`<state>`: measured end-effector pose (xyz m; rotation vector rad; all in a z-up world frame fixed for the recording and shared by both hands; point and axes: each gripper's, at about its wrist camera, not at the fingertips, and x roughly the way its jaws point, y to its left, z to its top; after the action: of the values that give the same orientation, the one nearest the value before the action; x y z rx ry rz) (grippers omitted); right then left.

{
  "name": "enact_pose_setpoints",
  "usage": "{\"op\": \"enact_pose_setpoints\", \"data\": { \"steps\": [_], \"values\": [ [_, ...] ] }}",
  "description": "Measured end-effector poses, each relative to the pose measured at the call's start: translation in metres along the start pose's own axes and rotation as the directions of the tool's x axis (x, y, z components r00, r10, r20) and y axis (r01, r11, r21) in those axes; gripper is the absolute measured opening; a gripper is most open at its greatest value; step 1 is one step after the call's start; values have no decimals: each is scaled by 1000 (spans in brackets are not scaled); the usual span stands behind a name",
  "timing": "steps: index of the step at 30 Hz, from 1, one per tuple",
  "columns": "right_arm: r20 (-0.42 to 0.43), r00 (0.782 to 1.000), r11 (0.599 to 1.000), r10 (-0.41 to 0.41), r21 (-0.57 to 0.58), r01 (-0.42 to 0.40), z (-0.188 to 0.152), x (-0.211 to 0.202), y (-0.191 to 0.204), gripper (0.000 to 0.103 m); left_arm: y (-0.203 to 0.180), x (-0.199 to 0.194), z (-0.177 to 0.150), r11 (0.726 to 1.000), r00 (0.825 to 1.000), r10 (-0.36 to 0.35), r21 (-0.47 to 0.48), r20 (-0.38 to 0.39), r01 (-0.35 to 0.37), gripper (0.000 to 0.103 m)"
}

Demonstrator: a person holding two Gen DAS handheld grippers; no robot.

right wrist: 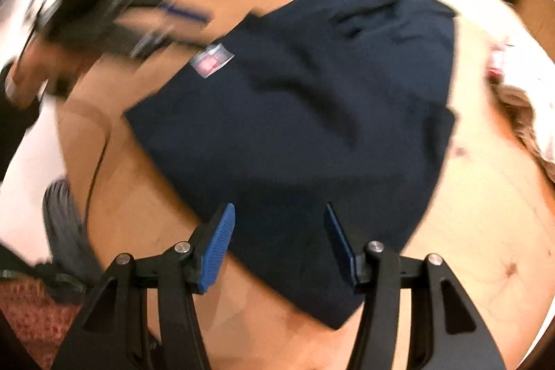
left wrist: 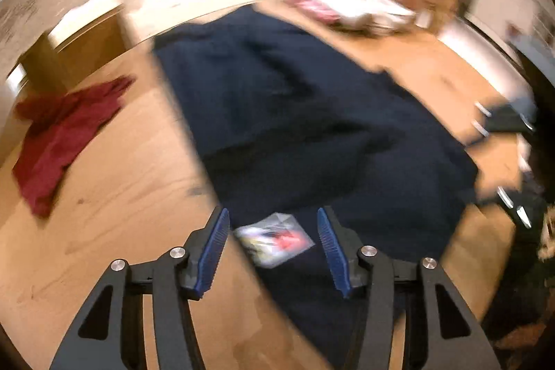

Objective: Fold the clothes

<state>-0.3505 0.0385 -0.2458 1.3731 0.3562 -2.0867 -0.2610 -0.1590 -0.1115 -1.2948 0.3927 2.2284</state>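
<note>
**Navy garment flat on wooden counter, both grippers spread above its near edges**

Blue-padded fingers (left wrist: pixel 218 252) of the left gripper (left wrist: pixel 274 248) stand spread apart, grasping nothing, directly over the printed label (left wrist: pixel 275 240) at the near edge of the navy garment (left wrist: pixel 295 113).

- Navy garment: lies on the wooden counter (left wrist: pixel 114 182), its long axis running away from the left gripper toward the far edge. Ridges and creases cross its middle; whether it is spread single or already doubled over cannot be told through the motion blur.
- Right gripper (right wrist: pixel 279 248): fingers likewise released and empty, poised over a rounded near corner of the same garment (right wrist: pixel 305 113). From here the label (right wrist: pixel 212 58) sits at the far left, close under the blurred left gripper (right wrist: pixel 131 19).
- Nearer tool: each hovers at its own edge; the left is nearer the label end, the right nearer the opposite corner.
- Open room: bare counter to the left of the garment up to a crumpled red garment (left wrist: pixel 66 134), well apart; bare counter on the right gripper's side (right wrist: pixel 485 214).
- Obstacles: a pile of white and pink cloth (left wrist: pixel 347 2) beyond the far end, close to it.
</note>
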Motion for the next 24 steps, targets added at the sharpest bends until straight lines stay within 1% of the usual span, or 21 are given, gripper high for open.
{"op": "enact_pose_setpoints", "data": {
  "steps": [2,4,6,9,11,14,16,19,22,23,24],
  "values": [
    [0,1000,1000,5,14,-5,2,5,-2,53,-10,3,-7,1000,1000,-12,22,-14,12,51],
    [-26,1000,1000,-14,-18,14,0,14,4,53,-16,7,-16,999,999,-18,27,-32,19,51],
    [-46,998,998,-45,-55,43,-9,17,16,53,-21,12,-24,999,998,-25,33,-50,26,54],
    [-35,994,987,-101,-129,96,-16,15,26,53,-30,19,-36,999,997,-30,37,-73,33,55],
    [-57,994,989,-92,-121,85,-19,12,24,54,-38,18,-41,999,998,-23,25,-67,24,59],
    [-90,991,987,-102,-136,89,-31,5,23,54,-56,17,-49,999,997,-41,19,-60,42,63],
    [-119,987,986,-108,-139,92,-40,0,22,54,-71,17,-54,998,997,-53,24,-58,55,63],
    [-153,982,986,-115,-135,94,-59,-12,20,54,-96,14,-62,995,994,-88,35,-57,90,67],
    [-151,985,991,-87,-110,70,-60,-24,15,54,-109,12,-64,990,988,-121,59,-95,127,65],
    [-150,986,993,-77,-102,62,-60,-28,13,54,-105,10,-60,989,987,-133,44,-95,138,60],
    [-150,986,994,-68,-93,54,-60,-32,11,54,-99,8,-53,990,988,-134,26,-79,137,59]
  ]
}}
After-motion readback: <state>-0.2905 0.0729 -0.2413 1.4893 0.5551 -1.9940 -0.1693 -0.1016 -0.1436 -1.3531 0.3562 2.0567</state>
